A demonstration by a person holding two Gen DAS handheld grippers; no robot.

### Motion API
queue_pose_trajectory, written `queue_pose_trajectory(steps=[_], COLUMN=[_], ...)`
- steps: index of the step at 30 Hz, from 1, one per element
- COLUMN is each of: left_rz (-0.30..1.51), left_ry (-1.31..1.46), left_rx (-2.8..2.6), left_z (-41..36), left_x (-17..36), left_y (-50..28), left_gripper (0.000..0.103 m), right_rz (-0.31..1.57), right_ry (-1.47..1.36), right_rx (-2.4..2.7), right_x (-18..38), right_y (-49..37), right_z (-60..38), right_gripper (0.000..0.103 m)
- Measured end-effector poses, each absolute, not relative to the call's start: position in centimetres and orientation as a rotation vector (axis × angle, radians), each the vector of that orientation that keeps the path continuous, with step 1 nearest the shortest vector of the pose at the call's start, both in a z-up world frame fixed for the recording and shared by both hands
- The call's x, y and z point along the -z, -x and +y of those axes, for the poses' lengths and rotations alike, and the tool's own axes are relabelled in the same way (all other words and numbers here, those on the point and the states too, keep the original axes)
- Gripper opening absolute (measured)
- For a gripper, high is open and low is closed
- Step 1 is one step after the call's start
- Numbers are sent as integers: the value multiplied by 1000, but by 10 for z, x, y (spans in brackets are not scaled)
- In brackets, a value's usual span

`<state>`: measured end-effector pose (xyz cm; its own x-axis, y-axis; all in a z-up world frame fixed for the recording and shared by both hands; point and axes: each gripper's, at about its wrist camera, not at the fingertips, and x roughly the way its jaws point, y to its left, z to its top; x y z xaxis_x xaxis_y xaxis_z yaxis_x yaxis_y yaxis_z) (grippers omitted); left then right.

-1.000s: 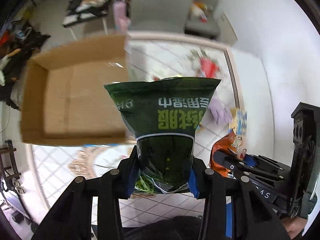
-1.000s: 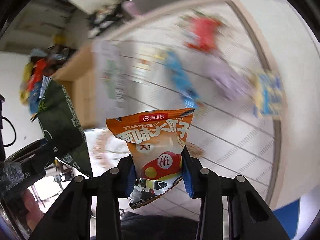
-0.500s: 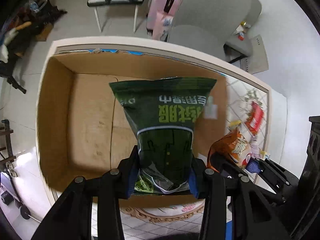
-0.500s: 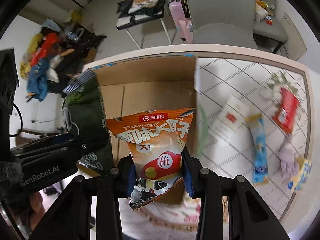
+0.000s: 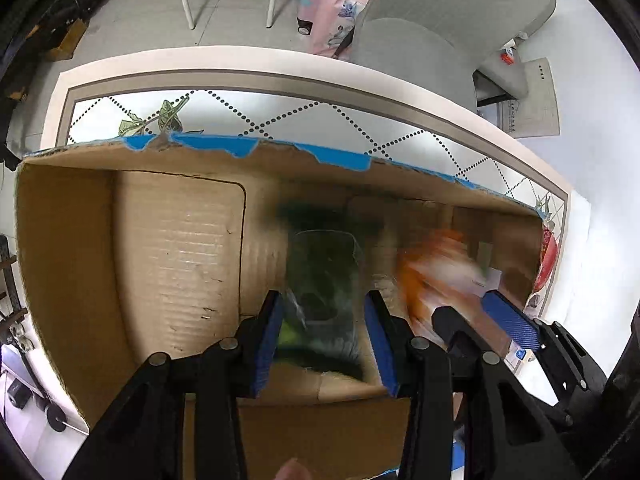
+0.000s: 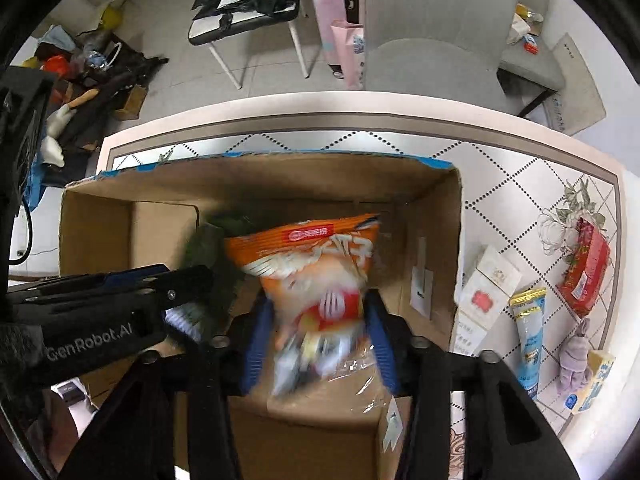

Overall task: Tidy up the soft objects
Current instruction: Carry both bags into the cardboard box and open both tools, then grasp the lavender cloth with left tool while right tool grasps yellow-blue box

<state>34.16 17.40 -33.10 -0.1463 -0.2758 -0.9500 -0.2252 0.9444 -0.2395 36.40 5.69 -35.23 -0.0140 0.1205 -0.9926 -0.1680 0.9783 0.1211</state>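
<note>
Left hand-held gripper [image 5: 324,316]: jaws spread, released; the green snack bag [image 5: 324,276] appears blurred between and beyond its blue pads, over the cardboard box [image 5: 176,248] interior. Right hand-held gripper [image 6: 316,332]: jaws likewise apart, released; the orange snack bag [image 6: 316,276] is blurred between them, inside the box opening. The box stands on the bench [image 6: 500,184]. Further packets [image 6: 528,332] lie on the bench right of the box.

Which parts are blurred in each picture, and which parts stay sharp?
Left wrist view: the green bag and orange bag are smeared by motion; the cardboard box is sharp. Right wrist view: the orange bag's lower half blurs; the table stays crisp.
</note>
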Motion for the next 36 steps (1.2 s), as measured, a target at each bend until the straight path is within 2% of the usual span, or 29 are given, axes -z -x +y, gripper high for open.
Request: queue_pose_trajectory(steps=[5,6,7,9,11,13,14,15,16,22,36], left_rz=[1707,1697,1686,1656,1635,1607,1595,1585,1577,1531,1411], left_ry=[307,287,272,233,205,178,167,154,145,168,169], left_rx=[36,27,19,1,-14,-33,-41,-52,-60,-92,-159], left_z=[176,177,179,180,183,183,183,183,183,183,156], left_x=[321,316,315,303,297,287,285,281,278,260,184], left_y=[-340,-337,-336,-326,-317,-301,-294,-287,-281,-240,-169], left_gripper=[56,64,67,68,74,93,95,96,96,97,97], right_rz=[1539,1536,1534,1531,1533,1530,1530,1530,1529,1512,1392], right_ry=[53,59,65,75,94,114,114,107,100,98,63], right_rx=[-209,-202,-198,-189,-179,-172,-168,-172,-181,-213,-327], right_x=[339,336,333,326,321,317,315,314,312,296,220], right_y=[-356,-353,-349,-339,-327,-315,-308,-304,-297,-260,-189], right_z=[52,51,51,49,44,42,39,36,34,28,8], right_gripper=[68,70,72,77,77,79,88,97,99,100,100])
